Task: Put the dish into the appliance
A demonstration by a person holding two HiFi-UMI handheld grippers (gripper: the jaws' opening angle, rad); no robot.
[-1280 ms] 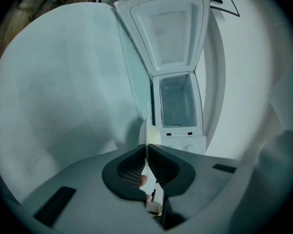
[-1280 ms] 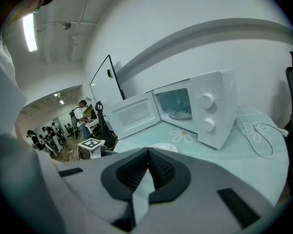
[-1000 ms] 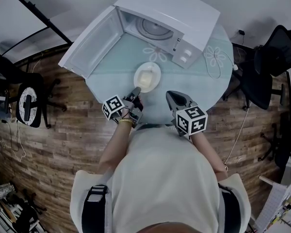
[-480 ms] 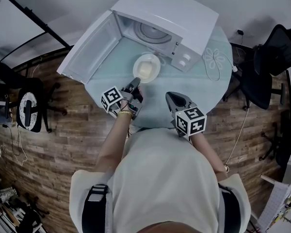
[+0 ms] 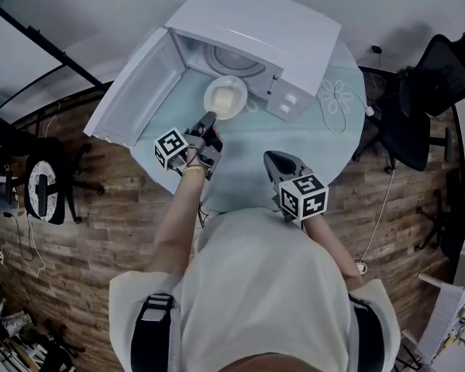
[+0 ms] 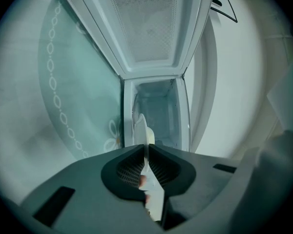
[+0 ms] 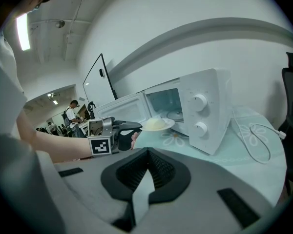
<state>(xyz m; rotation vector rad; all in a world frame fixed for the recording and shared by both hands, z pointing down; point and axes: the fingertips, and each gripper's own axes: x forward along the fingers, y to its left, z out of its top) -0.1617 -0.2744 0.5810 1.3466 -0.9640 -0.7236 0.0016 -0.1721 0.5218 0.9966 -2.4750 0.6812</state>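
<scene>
Head view: a person at a round, glass-topped table (image 5: pixel 298 142) holds the white dish (image 5: pixel 225 97), heaped with pale yellow food, at the mouth of a white microwave (image 5: pixel 267 29) in the upper centre of the frame, its door (image 5: pixel 136 91) swung wide toward the upper left. The left gripper (image 5: pixel 209 118) is clamped on the dish's near rim; the left gripper view shows its jaws (image 6: pixel 146 152) pinching the thin rim edge-on, with the dish (image 6: pixel 141 126) seen just in front of the oven's open cavity (image 6: pixel 158 113) and the door's mesh window (image 6: pixel 146 28) filling the top of the frame. The right gripper (image 5: pixel 269 156) hovers over the table at lower centre right, well apart from the dish; its own view shows the jaws (image 7: pixel 147 151) brought together with nothing between them. From that view the dish (image 7: pixel 158 124) is raised clear of the tabletop at the cavity's lower edge, left of the microwave's two dials (image 7: pixel 200 113), with the left gripper (image 7: pixel 133 128) behind it and a white cable (image 7: pixel 256 135) looped on the table at right
</scene>
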